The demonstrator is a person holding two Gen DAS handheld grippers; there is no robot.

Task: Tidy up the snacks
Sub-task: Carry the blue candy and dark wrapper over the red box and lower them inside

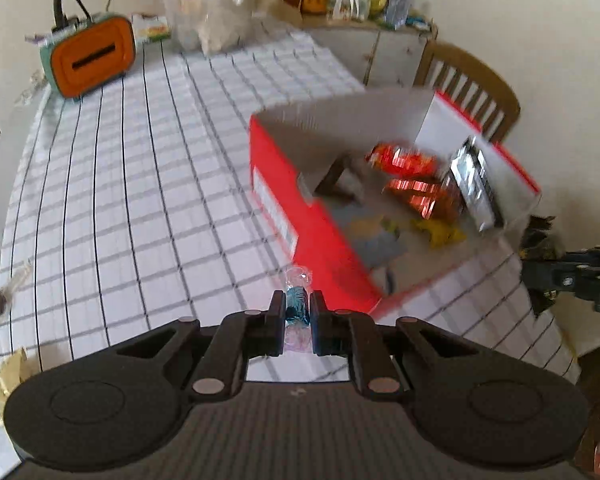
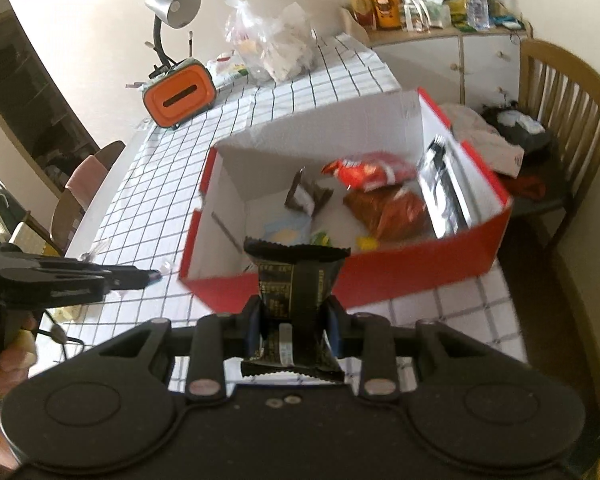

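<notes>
A red cardboard box point(image 1: 312, 236) with a white inside stands on the checked tablecloth; it also shows in the right wrist view point(image 2: 420, 272). Inside lie red snack bags point(image 2: 364, 172), a brown bag point(image 2: 392, 212), a dark packet point(image 2: 306, 196), a silver packet point(image 2: 444, 192) and small yellow and blue packets. My left gripper point(image 1: 296, 304) is shut on a small blue wrapped candy point(image 1: 297, 304), just left of the box's near corner. My right gripper point(image 2: 294, 308) is shut on a black snack packet point(image 2: 294, 280), held before the box's near wall. The left gripper shows in the right wrist view point(image 2: 154, 277).
An orange tissue holder point(image 1: 90, 58) and a desk lamp point(image 2: 172, 8) stand at the table's far end beside a clear plastic bag point(image 2: 272, 48). A cabinet point(image 2: 460, 56) with jars stands behind. A wooden chair point(image 2: 560, 92) holding clothes is at right. Small wrapped candies point(image 1: 0, 304) lie left.
</notes>
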